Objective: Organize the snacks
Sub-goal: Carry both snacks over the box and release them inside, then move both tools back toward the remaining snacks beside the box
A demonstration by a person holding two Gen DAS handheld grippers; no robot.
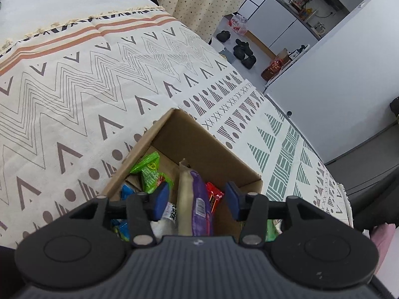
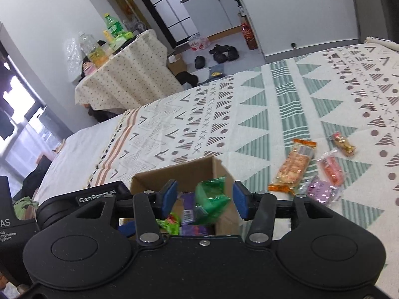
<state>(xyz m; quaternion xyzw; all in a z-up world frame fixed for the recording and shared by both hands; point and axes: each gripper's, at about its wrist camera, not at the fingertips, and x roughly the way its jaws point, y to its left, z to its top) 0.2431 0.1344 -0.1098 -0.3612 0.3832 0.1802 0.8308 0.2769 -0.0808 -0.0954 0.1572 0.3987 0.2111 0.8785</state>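
Left wrist view: the left gripper (image 1: 197, 200) hangs spread over the cardboard box (image 1: 199, 137), nothing between its blue pads (image 1: 160, 198). Inside stand a purple packet (image 1: 200, 203), a green packet (image 1: 149, 172) and a red one (image 1: 214, 195). Right wrist view: the right gripper (image 2: 205, 200) is spread too, with a blurred green pouch (image 2: 210, 203) between its pads, contact unclear. Farther right on the patterned cloth (image 2: 274, 104) lie an orange cracker pack (image 2: 294, 165), a purple packet and two small snacks.
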